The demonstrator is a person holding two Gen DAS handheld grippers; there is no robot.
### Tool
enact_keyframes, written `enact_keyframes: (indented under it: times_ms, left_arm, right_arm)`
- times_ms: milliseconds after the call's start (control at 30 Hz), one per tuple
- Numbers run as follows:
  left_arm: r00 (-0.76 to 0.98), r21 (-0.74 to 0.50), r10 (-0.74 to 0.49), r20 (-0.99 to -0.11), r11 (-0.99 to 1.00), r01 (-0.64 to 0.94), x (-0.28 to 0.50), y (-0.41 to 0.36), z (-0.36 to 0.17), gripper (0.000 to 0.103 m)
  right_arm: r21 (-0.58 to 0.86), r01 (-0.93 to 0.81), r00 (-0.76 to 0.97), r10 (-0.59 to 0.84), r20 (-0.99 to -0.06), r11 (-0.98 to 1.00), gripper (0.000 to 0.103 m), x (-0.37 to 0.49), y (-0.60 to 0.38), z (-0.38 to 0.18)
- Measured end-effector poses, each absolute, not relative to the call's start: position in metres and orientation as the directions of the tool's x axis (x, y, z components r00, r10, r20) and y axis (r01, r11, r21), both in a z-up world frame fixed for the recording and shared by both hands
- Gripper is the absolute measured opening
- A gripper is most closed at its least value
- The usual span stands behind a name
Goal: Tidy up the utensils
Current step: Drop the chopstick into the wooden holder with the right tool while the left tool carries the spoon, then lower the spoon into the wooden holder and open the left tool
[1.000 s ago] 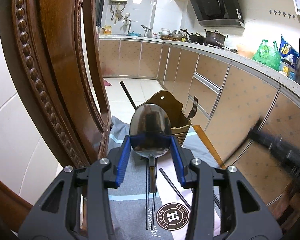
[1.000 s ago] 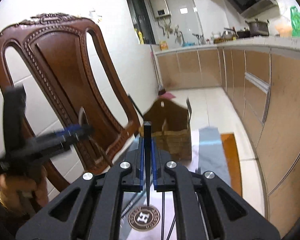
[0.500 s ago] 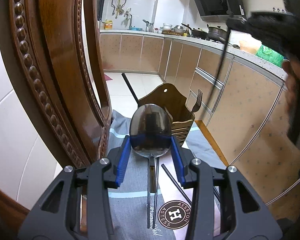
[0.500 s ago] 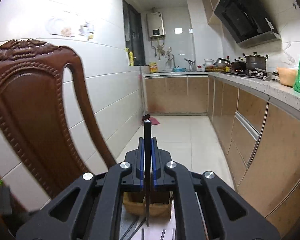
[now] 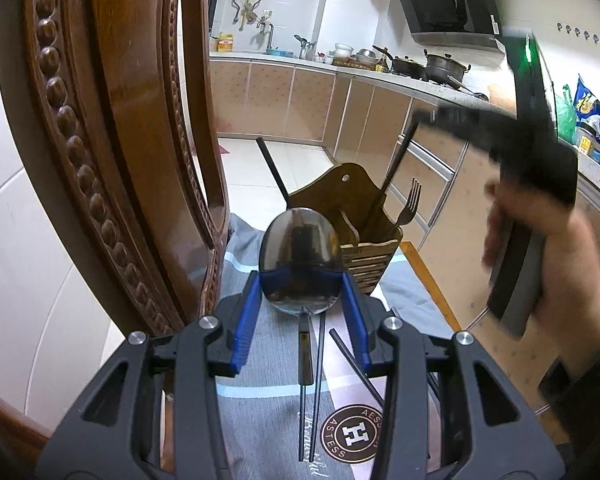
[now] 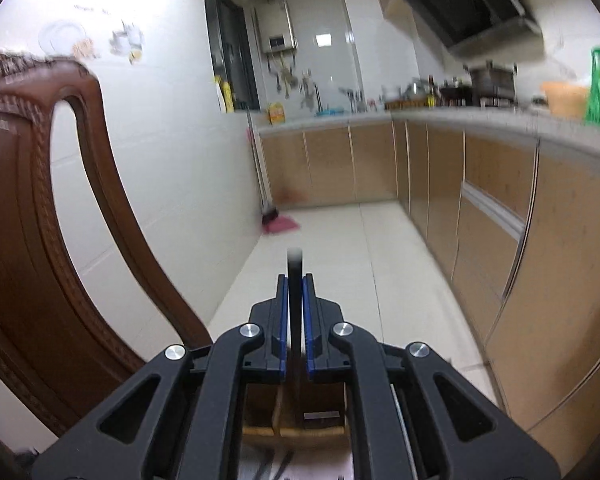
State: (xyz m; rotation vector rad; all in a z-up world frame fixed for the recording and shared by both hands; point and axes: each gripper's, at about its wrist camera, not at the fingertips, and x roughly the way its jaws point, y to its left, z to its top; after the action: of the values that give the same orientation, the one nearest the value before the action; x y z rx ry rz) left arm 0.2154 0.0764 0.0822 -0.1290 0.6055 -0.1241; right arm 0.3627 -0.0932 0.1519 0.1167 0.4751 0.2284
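My left gripper is shut on a metal spoon, bowl upright, held above the grey cloth. Beyond it stands a wooden utensil holder with a fork and a black chopstick in it. My right gripper is shut on a black chopstick, held upright over the holder's compartments. In the left wrist view that chopstick reaches down into the holder.
A carved wooden chair back stands close on the left and also shows in the right wrist view. Loose black chopsticks lie on the cloth. Kitchen cabinets run along the right.
The right gripper has moved forward and over the holder, lowering its chopstick toward a compartment. The left gripper with the spoon has stayed nearly still.
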Motion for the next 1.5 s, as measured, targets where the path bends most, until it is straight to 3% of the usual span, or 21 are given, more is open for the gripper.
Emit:
enact_keyframes:
  times_ms: [33,67,100,167,200,467,867,1033,1200,1233,1267,1333,1500]
  left_arm:
    - [0.814,-0.153,-0.151,-0.560,0.985,0.077,0.216,0.075,0.081,0.039]
    - [0.815,-0.150,-0.149,-0.561,0.986,0.076,0.217,0.074,0.081,0.039]
    - [0.816,-0.146,-0.144,-0.561,0.987,0.074,0.217,0.073,0.081,0.039]
    - [0.817,-0.140,-0.138,-0.561,0.988,0.071,0.218,0.072,0.081,0.039]
    - [0.818,-0.139,-0.135,-0.560,0.988,0.068,0.218,0.072,0.082,0.039]
    - [0.824,-0.160,-0.134,-0.551,0.986,0.053,0.228,0.070,0.092,0.039]
    - [0.888,-0.253,-0.130,-0.442,0.967,0.016,0.314,0.072,0.170,0.040]
    - [0.866,-0.265,-0.130,-0.483,0.964,-0.003,0.356,0.066,0.146,0.040]
    - [0.792,-0.218,-0.145,-0.594,0.976,0.016,0.377,0.047,0.088,0.040]
    - [0.789,-0.198,-0.144,-0.597,0.980,0.030,0.373,0.042,0.082,0.049]
    - [0.782,-0.166,-0.152,-0.604,0.984,0.063,0.365,0.034,0.077,0.065]
    - [0.791,-0.102,-0.137,-0.597,0.990,0.094,0.343,0.022,0.074,0.076]
    - [0.782,-0.017,-0.113,-0.613,0.991,0.129,0.269,0.008,0.062,0.088]
  right_arm:
    - [0.168,-0.199,0.853,0.255,-0.456,0.965,0.012,0.361,-0.096,0.141]
    - [0.176,-0.205,0.841,0.266,-0.471,0.963,0.025,0.357,-0.100,0.133]
    - [0.192,-0.205,0.831,0.274,-0.484,0.960,0.047,0.351,-0.106,0.127]
    - [0.236,-0.190,0.839,0.283,-0.464,0.953,0.070,0.326,-0.124,0.120]
    - [0.263,-0.188,0.848,0.291,-0.442,0.946,0.073,0.307,-0.137,0.117]
    - [0.379,-0.160,0.824,0.335,-0.457,0.912,0.077,0.185,-0.198,0.057]
    - [0.447,-0.150,0.789,0.379,-0.484,0.882,0.077,0.194,-0.236,0.040]
    - [0.467,-0.154,0.789,0.393,-0.473,0.871,0.077,0.192,-0.246,0.042]
    - [0.470,-0.170,0.777,0.411,-0.477,0.866,0.077,0.195,-0.244,0.043]
    - [0.471,-0.174,0.774,0.415,-0.478,0.865,0.077,0.195,-0.242,0.043]
    - [0.472,-0.182,0.767,0.425,-0.481,0.863,0.077,0.196,-0.239,0.043]
    - [0.469,-0.196,0.757,0.437,-0.487,0.861,0.077,0.197,-0.234,0.043]
    - [0.419,-0.234,0.735,0.442,-0.515,0.877,0.077,0.194,-0.219,0.042]
